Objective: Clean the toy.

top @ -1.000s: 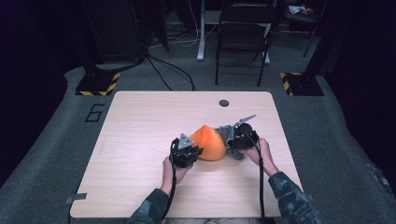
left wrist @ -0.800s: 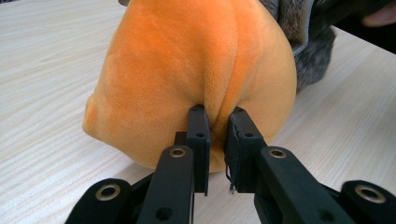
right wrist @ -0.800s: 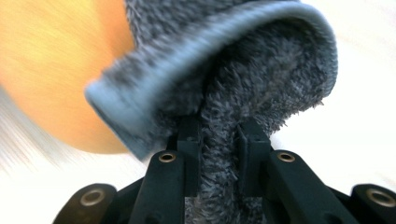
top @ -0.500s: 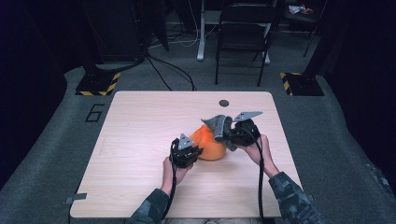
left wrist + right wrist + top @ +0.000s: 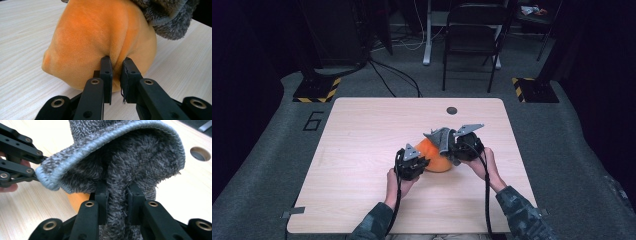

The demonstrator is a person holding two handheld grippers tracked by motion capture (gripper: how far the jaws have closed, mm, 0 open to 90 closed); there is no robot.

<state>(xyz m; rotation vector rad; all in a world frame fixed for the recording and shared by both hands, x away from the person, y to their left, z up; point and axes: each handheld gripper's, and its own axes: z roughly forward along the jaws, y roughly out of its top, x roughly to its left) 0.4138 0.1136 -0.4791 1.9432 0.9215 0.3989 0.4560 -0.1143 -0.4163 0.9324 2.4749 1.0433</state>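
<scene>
Table (image 5: 362, 150) in the high view carries the orange plush (image 5: 435, 156), flanked by the left gripper (image 5: 422, 162) and right gripper (image 5: 447, 142); a grey fleece cloth (image 5: 439, 137) rises over its far-right side. Left gripper view: jaws pinch a fold of the plush (image 5: 100, 37). Right gripper view: jaws clamp the fleece (image 5: 117, 170), the plush (image 5: 77, 200) just below.

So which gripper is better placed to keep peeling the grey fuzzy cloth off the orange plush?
Right. The right gripper is shut on the grey fuzzy cloth, lifted above the orange plush. The left gripper pinches the plush, anchoring it on the table.
</scene>
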